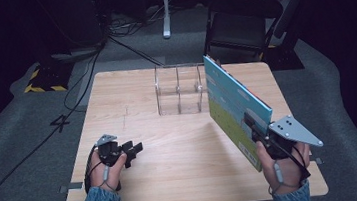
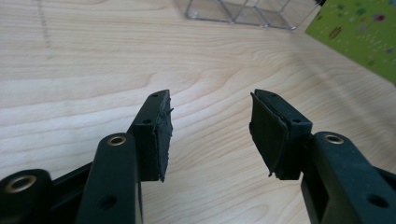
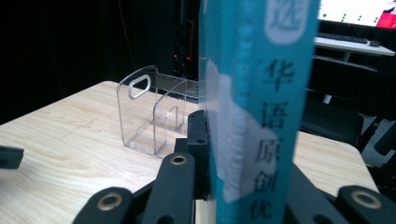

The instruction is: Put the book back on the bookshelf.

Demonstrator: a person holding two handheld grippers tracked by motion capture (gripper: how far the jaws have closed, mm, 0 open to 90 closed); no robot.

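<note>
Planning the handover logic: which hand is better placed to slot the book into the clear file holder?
Right, probably: the right gripper already clamps the book upright beside the clear holder. The left gripper is open with nothing between its jaws.

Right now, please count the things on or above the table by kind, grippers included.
Book: 1
Clear acrylic rack: 1
Grippers: 2, the left gripper and the right gripper
Total: 4

Glossy paper book (image 1: pixel 230 106); clear plastic rack (image 1: pixel 179 89); matt wood table (image 1: pixel 132 105).
</note>
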